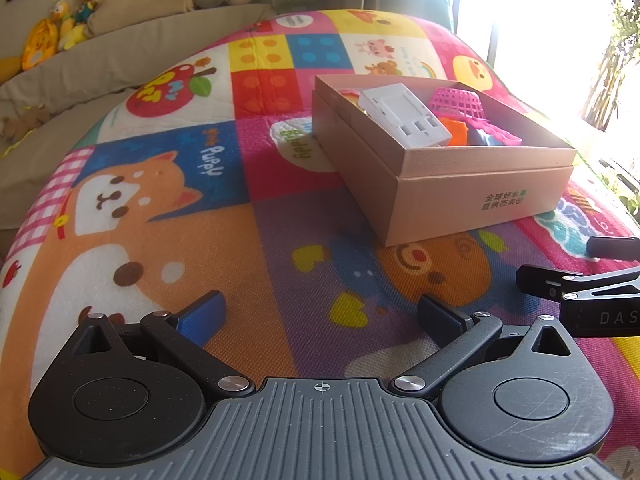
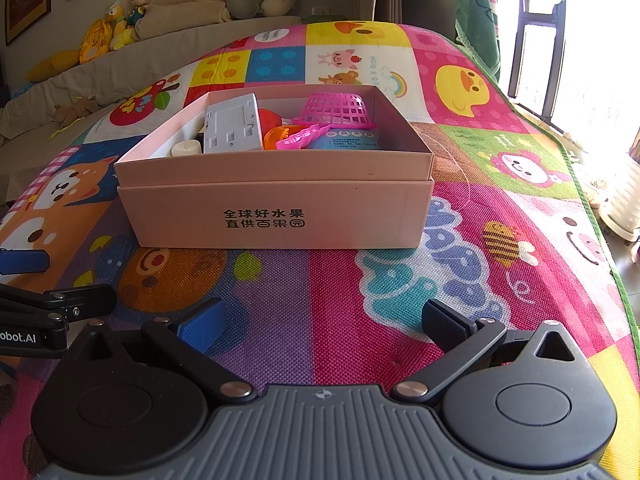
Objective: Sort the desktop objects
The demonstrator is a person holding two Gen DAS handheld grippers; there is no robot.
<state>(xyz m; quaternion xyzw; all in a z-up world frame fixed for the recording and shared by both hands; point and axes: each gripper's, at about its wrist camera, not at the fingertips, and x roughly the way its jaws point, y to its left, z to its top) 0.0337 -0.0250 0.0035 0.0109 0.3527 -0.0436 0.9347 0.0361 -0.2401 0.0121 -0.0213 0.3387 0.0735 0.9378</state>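
Right wrist view has your pink cardboard box (image 2: 276,204) already full of toys on the colourful play mat (image 2: 460,280), right gripper (image 2: 320,320) and left gripper (image 1: 320,312) both spread and empty, so you're probably done sorting.

- The box (image 2: 276,200) sits on the mat (image 2: 460,280), ahead of both grippers.
- In the box: the panel (image 2: 232,128) lies at left, leaning on other items; the basket (image 2: 336,110) sits upside down at right.
- Between them lies what may be a cup (image 2: 276,136).
- A couch (image 2: 120,56) with toys (image 2: 116,24) stands behind the mat, at left.
- The left gripper (image 2: 24,304) is just beside the right gripper (image 2: 320,320).
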